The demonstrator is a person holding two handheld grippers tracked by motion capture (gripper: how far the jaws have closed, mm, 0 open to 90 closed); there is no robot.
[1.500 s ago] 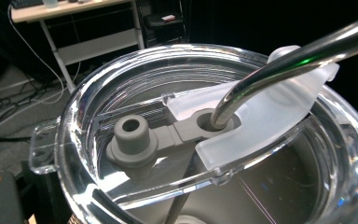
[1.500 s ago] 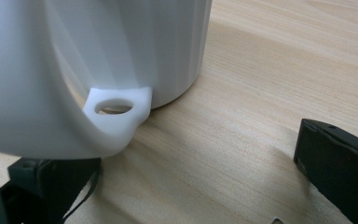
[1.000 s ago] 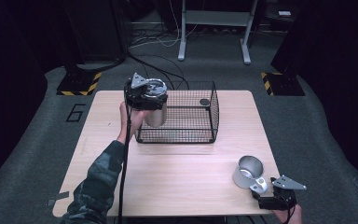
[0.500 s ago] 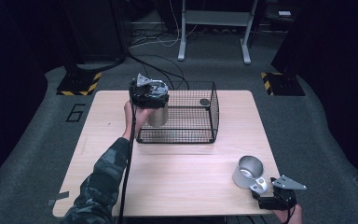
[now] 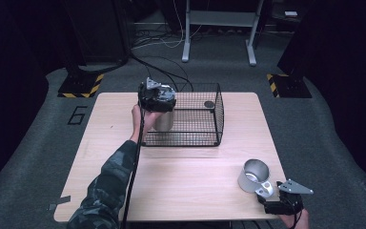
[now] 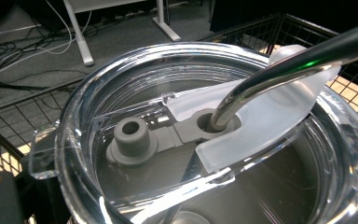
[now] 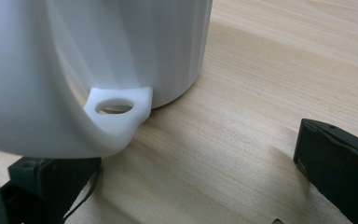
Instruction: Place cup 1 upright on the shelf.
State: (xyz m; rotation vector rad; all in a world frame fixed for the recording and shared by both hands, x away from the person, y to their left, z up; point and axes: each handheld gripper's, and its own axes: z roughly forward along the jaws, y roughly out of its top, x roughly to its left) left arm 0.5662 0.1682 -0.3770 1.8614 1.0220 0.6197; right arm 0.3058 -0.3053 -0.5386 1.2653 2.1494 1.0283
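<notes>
The table (image 5: 124, 157) has a light wood top and stands on grey carpet. Resting directly on it: a black wire basket (image 5: 190, 136) at the far centre, and a metal cup (image 5: 253, 174) at the near right corner — upright, open end up, well apart from the basket.

The basket (image 5: 190, 119) is black wire; the tumbler (image 5: 164, 120) in it is silver, its lid (image 6: 205, 140) clear with a grey plug. The cup (image 5: 253, 175) is silver, the table (image 5: 181, 167) pale wood, the sleeve (image 5: 106, 186) camouflage.
</notes>
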